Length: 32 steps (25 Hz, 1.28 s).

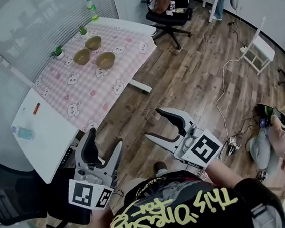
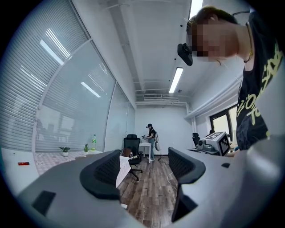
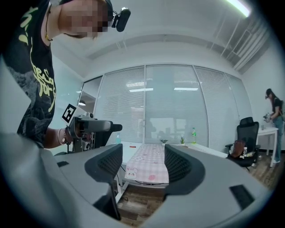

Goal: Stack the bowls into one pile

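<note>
Left gripper (image 1: 102,151): jaws wide apart, nothing between them, touching nothing. Right gripper (image 1: 165,128): jaws wide apart, also empty. Both are held level above the wood floor (image 1: 190,85), well apart from the counter (image 1: 48,128). Three bowls (image 1: 105,60) stand separately, unstacked, on the pink checked cloth (image 1: 89,91) at the counter's far end, near two small potted plants (image 1: 58,52).
</note>
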Each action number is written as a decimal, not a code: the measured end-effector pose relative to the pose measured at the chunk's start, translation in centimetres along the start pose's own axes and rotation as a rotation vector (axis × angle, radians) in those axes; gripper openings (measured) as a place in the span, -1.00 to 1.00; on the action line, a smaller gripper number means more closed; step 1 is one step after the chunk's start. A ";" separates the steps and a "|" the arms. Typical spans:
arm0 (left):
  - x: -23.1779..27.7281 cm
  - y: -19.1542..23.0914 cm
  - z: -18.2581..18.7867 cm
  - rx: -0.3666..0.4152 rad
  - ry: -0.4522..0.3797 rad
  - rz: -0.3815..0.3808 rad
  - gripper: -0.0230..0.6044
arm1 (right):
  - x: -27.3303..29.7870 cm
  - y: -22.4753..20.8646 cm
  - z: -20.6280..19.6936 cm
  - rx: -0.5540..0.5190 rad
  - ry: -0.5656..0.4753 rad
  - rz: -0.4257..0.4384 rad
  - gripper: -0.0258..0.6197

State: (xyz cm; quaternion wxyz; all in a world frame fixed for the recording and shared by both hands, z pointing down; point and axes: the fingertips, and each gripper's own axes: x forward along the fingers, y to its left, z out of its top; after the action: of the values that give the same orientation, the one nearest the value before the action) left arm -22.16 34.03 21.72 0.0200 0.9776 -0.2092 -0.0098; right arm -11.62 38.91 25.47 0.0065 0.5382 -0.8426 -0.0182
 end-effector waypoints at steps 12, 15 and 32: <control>2.0 1.2 -0.4 0.011 0.037 -0.010 0.16 | 0.5 -2.8 -1.2 0.026 0.004 -0.037 -0.06; 2.2 1.3 -0.1 0.010 0.031 -0.012 0.16 | 0.7 -3.1 -0.9 0.011 -0.001 -0.039 -0.06; 3.8 0.5 -2.4 -0.027 0.066 0.026 0.16 | -0.5 -4.3 -2.4 0.014 0.018 0.001 -0.06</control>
State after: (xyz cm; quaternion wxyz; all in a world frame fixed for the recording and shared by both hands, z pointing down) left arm -18.85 32.13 24.08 0.0404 0.9742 -0.2210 0.0198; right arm -7.40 37.53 27.74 0.0106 0.5381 -0.8428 -0.0075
